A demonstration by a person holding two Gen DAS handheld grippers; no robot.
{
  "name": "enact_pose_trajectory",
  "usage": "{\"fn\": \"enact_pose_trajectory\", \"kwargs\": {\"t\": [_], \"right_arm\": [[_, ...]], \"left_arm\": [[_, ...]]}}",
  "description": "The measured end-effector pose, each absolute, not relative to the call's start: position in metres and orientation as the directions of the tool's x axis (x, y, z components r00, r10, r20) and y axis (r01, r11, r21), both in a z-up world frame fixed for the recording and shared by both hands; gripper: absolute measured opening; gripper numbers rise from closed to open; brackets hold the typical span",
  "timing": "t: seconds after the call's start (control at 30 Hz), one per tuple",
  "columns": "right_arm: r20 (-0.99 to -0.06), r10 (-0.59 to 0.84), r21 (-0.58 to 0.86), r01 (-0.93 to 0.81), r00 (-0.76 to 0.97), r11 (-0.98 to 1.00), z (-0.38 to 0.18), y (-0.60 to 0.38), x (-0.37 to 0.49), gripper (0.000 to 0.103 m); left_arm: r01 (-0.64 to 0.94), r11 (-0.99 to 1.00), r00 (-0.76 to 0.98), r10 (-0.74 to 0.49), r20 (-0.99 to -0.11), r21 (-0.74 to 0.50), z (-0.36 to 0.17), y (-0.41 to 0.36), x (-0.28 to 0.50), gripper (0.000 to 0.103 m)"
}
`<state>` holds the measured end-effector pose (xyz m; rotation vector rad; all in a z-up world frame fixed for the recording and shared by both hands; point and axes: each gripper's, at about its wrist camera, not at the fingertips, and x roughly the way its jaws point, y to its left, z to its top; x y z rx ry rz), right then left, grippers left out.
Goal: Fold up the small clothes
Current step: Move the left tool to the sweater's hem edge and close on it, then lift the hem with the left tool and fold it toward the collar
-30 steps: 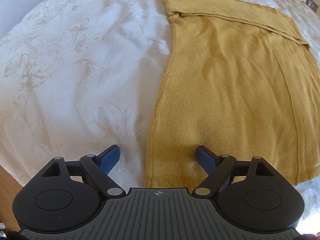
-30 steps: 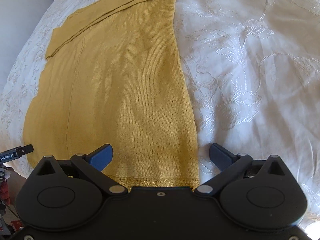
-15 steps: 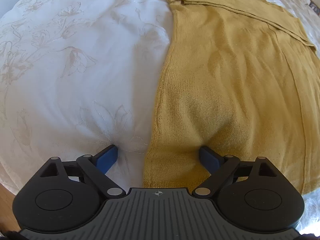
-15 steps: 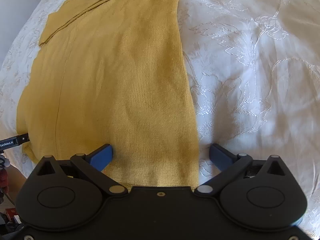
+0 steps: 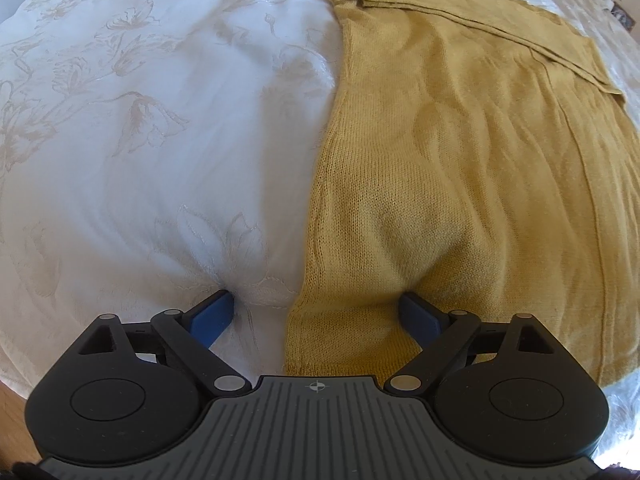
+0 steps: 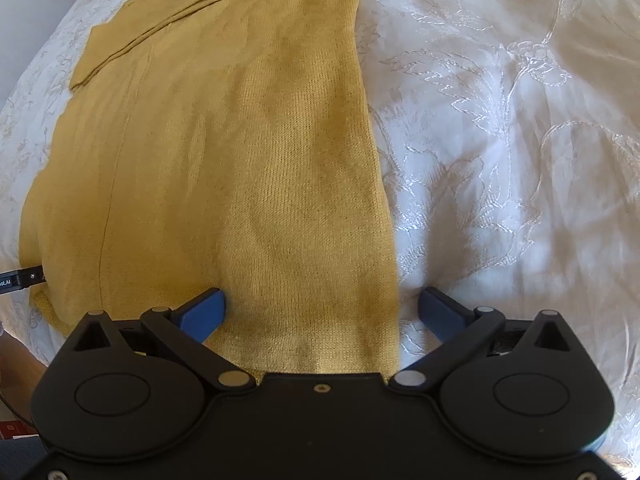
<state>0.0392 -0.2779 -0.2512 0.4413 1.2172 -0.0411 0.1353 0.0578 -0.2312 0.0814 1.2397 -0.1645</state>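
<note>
Now soft knit yellow sweater (image 5: 460,184) lying flat on shiny flowered bedspread (image 5: 140,140); left tongs (image 5: 316,312) and right tongs (image 6: 322,308) pointing down, gaping wide, pressing into its hem corners, gripping nothing; left just widening.

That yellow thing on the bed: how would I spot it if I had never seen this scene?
Find the white bedspread with its pale embroidered flowers. Lying flat on it is the mustard-yellow knitted garment, its far end folded over into a band; it is the only coloured cloth there.
</note>
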Motion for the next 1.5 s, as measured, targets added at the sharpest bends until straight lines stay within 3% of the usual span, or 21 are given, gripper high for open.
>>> {"fn": "enact_pose_trajectory", "kwargs": {"t": [0.47, 0.57, 0.73, 1.0, 1.27, 1.4, 1.47, 1.5], "right_arm": [[-0.901, 0.195, 0.311, 0.263, 0.387, 0.913, -0.253, -0.279, 0.041, 0.103], [-0.897, 0.196, 0.318, 0.270, 0.395, 0.909, -0.252, -0.278, 0.038, 0.103], [-0.890, 0.211, 0.340, 0.280, 0.405, 0.898, -0.252, -0.284, 0.035, 0.103], [-0.866, 0.261, 0.393, 0.258, 0.426, 0.883, -0.250, -0.303, 0.031, 0.103], [-0.828, 0.335, 0.472, 0.234, 0.450, 0.850, -0.246, -0.319, 0.020, 0.102], [-0.816, 0.347, 0.490, 0.236, 0.462, 0.839, -0.244, -0.321, 0.008, 0.088], [-0.817, 0.346, 0.494, 0.251, 0.462, 0.832, -0.244, -0.321, 0.000, 0.071], [-0.817, 0.345, 0.496, 0.256, 0.463, 0.830, -0.244, -0.323, -0.001, 0.057]], "left_arm": [[0.185, 0.982, 0.352, -0.107, -0.930, -0.043, -0.227, 0.063, 0.125, 0.088], [0.201, 0.978, 0.358, -0.126, -0.925, -0.055, -0.223, 0.064, 0.123, 0.079], [0.235, 0.968, 0.359, -0.171, -0.918, -0.088, -0.216, 0.062, 0.114, 0.057], [0.274, 0.955, 0.357, -0.207, -0.911, -0.110, -0.211, 0.055, 0.106, 0.033], [0.268, 0.960, 0.360, -0.174, -0.916, -0.077, -0.209, 0.051, 0.105, 0.031], [0.256, 0.964, 0.355, -0.160, -0.921, -0.069, -0.210, 0.050, 0.106, 0.031], [0.254, 0.965, 0.348, -0.153, -0.925, -0.064, -0.210, 0.048, 0.107, 0.031], [0.256, 0.965, 0.343, -0.153, -0.927, -0.064, -0.209, 0.047, 0.108, 0.029]]}}
